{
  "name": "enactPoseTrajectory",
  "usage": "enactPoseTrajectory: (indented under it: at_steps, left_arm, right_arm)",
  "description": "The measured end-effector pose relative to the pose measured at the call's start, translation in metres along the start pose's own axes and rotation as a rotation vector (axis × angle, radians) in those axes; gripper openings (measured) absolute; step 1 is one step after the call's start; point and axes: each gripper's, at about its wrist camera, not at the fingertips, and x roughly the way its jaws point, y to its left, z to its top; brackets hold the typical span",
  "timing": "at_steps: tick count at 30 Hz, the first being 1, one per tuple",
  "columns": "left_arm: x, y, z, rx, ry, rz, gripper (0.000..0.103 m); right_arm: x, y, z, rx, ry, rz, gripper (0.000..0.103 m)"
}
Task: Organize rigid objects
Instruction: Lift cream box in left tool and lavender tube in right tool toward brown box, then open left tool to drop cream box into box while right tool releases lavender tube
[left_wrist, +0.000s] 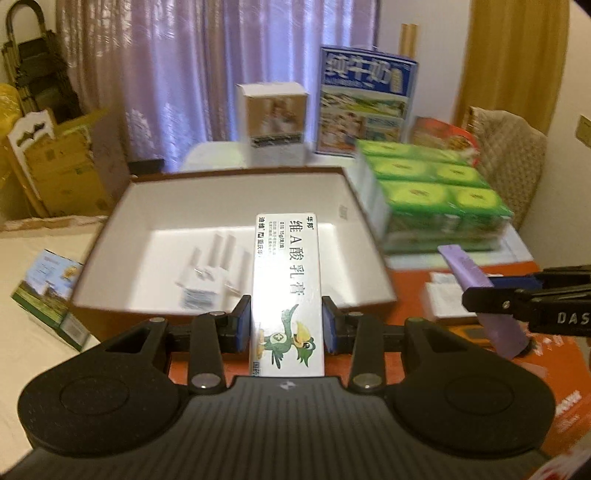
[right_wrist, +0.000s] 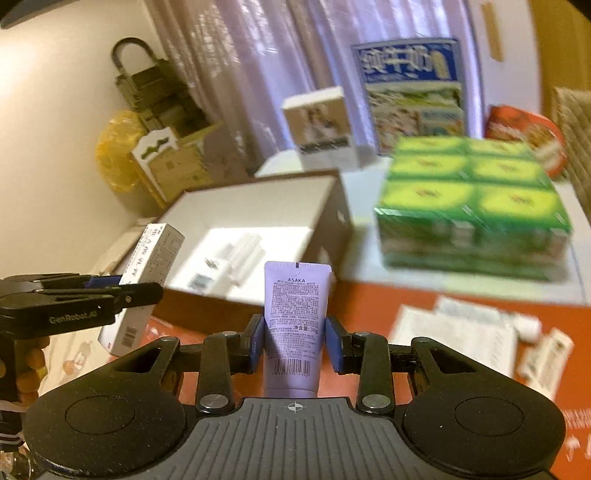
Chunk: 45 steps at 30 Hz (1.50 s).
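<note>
The left gripper (left_wrist: 287, 325) is clamped on a white ointment carton (left_wrist: 286, 291) printed with a green cartoon bird, its blue pads pressing the carton's long sides; the carton's long axis runs straight out toward twelve o'clock, its far end already overhanging the near wall of the open shoebox (left_wrist: 236, 177). The right gripper (right_wrist: 295, 341) grips a lilac ASAKA tube (right_wrist: 295, 306) near its lower end, the crimped end pointing up and away at twelve o'clock, jaws narrow on the tube's flat body.

The relation that matters, as I judge it: the shoebox lies dead ahead of the left gripper, but at about eleven o'clock from the right one, across its near rim; so the carton looks closer to its drop than the tube. Inside the box, a white plug-like gadget with pale cylinders (left_wrist: 210, 266) sits at the near left of the floor; free floor lies to its right.

Both views are smeared by blur; the gadget's make cannot be read, and the tube's cap end is hidden behind the gripper body. The green multipack (right_wrist: 472, 206) stands at one o'clock, beside the box.
</note>
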Motion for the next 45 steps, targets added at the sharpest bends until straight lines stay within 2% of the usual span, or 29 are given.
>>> enactPoseTrajectory:
  at_steps: [6, 11, 21, 31, 42, 45]
  left_arm:
    - [0.020, 0.047, 0.025, -0.004, -0.003, 0.057, 0.033]
    - [0.046, 0.079, 0.044, 0.018, 0.018, 0.076, 0.033]
    - [0.120, 0.127, 0.072, 0.060, 0.123, 0.106, 0.033]
    - [0.188, 0.148, 0.074, 0.113, 0.231, 0.112, 0.033]
    - [0.219, 0.151, 0.080, 0.138, 0.252, 0.085, 0.033]
    - [0.222, 0.150, 0.083, 0.135, 0.244, 0.084, 0.043]
  right_arm:
    - [0.041, 0.028, 0.035, -0.044, -0.014, 0.002, 0.032]
    - [0.078, 0.040, 0.057, -0.054, -0.002, -0.021, 0.032]
    - [0.156, 0.042, 0.083, -0.069, 0.071, -0.104, 0.032]
    - [0.210, 0.031, 0.092, -0.102, 0.149, -0.192, 0.032]
    - [0.237, 0.024, 0.100, -0.146, 0.180, -0.234, 0.032]
    - [0.241, 0.022, 0.104, -0.146, 0.163, -0.220, 0.032]
